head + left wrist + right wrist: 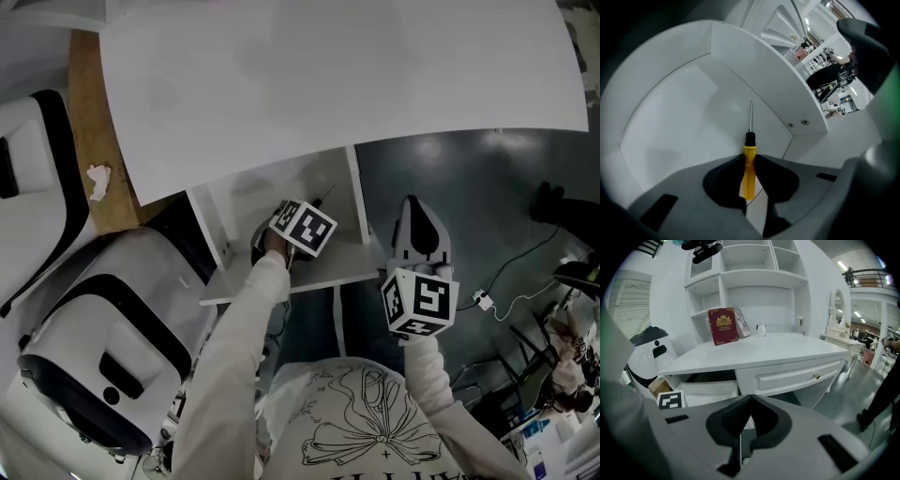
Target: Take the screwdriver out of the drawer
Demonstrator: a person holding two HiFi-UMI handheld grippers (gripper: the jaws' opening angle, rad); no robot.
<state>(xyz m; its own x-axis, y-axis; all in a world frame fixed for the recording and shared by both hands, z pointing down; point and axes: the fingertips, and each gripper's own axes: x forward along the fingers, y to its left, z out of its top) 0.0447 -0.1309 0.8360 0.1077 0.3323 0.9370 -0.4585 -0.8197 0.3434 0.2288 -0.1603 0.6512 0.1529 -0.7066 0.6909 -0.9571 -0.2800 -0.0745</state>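
A screwdriver with a yellow handle, black collar and thin metal shaft lies in the open white drawer, its tip pointing toward the drawer's back corner. My left gripper reaches steeply down into the drawer, and its jaws are shut on the yellow handle. In the head view, the left gripper's marker cube sits over the drawer and hides the jaws. My right gripper hovers to the right of the drawer over the grey floor, its jaws shut with nothing between them.
The white desk top overhangs the drawer's back. A white and black machine stands at the left, beside a brown board. A cable with a plug lies on the floor at the right. A red book stands on the desk.
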